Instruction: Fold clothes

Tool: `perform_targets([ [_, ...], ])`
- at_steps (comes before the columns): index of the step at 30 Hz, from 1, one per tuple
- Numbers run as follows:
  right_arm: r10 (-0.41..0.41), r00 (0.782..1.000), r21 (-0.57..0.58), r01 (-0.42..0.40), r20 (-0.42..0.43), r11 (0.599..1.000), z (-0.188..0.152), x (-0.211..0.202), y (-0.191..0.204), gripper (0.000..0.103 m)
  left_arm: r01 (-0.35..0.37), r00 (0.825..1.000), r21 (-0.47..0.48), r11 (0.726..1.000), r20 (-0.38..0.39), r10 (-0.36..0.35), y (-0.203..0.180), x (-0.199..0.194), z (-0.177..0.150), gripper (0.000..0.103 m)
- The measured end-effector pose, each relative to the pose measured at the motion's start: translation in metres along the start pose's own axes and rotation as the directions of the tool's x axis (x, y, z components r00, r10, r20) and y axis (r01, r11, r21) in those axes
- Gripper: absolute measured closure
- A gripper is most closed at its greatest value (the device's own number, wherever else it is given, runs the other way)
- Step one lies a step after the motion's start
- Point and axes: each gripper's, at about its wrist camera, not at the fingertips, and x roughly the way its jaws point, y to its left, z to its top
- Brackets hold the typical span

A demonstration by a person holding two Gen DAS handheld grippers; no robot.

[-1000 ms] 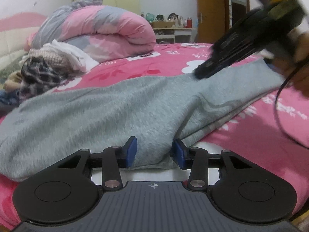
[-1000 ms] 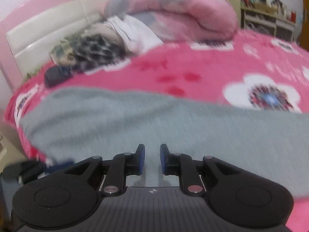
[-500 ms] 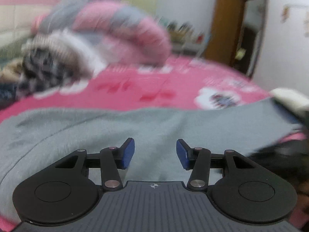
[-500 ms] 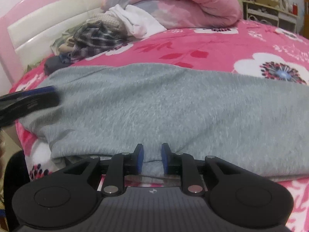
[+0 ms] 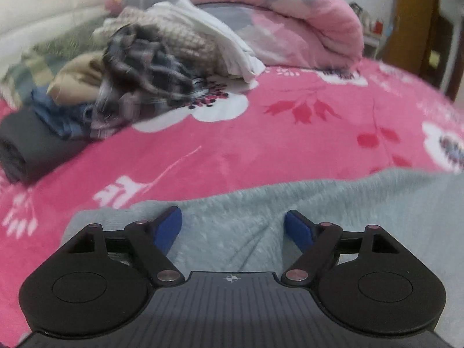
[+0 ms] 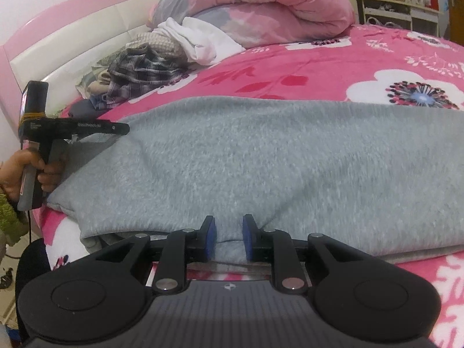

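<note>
Sweater (image 6: 261, 156) half folded; right gripper (image 6: 229, 235) pinching its near edge, left gripper (image 5: 233, 226) just spread wide, empty; next: regrip corner.

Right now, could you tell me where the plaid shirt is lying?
The plaid shirt sits crumpled in the clothes pile near the headboard, upper left in both views, beyond the grey garment.

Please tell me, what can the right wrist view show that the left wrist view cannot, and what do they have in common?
Only the right wrist view shows the person's hand holding the left tool, its tip over the garment's left end, and the white shelf. Only the left wrist view shows the wooden door. Both show the grey garment spread on the pink floral bedcover, the clothes pile and the rolled quilt.
</note>
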Motion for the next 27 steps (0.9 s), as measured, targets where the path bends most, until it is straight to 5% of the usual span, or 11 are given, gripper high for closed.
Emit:
perform_targets([
  [1,0.003,1.000,-0.001,-0.003,-0.001,1.000,0.000,0.000,-0.001,0.082,0.000,1.000,-0.038,0.999,0.001,0.000,0.006,-0.003,0.000,0.043],
  [2,0.005,1.000,-0.002,-0.005,-0.001,1.000,0.000,0.000,-0.001,0.082,0.000,1.000,-0.075,0.997,0.001,0.000,0.013,-0.005,0.001,0.048],
  [5,0.013,1.000,-0.006,-0.013,-0.002,1.000,0.000,-0.001,-0.003,0.082,0.019,1.000,-0.146,0.989,0.007,-0.018,0.028,-0.011,0.000,0.050],
  [10,0.006,0.998,-0.058,-0.009,-0.058,0.998,0.004,-0.014,0.002,0.081,-0.095,0.995,0.016,0.995,0.016,0.094,0.003,-0.008,-0.002,0.050],
  [15,-0.076,0.978,-0.155,0.046,-0.192,0.987,-0.011,-0.067,-0.002,0.081,-0.126,0.991,0.034,0.991,0.044,0.125,-0.002,-0.006,-0.008,0.046],
  [20,-0.164,0.983,-0.217,0.145,-0.076,0.965,0.017,-0.103,-0.001,0.081,-0.136,0.990,0.041,0.990,0.037,0.134,-0.004,-0.009,-0.006,0.046],
  [24,-0.082,0.996,-0.222,0.074,-0.024,0.972,0.061,-0.061,0.011,0.081,-0.145,0.989,0.042,0.989,0.035,0.144,-0.006,-0.028,-0.002,0.043],
  [27,0.047,0.995,-0.215,-0.065,-0.092,0.974,0.087,-0.009,0.032,0.081,-0.160,0.985,0.046,0.986,0.066,0.157,-0.003,-0.046,-0.003,0.038],
])
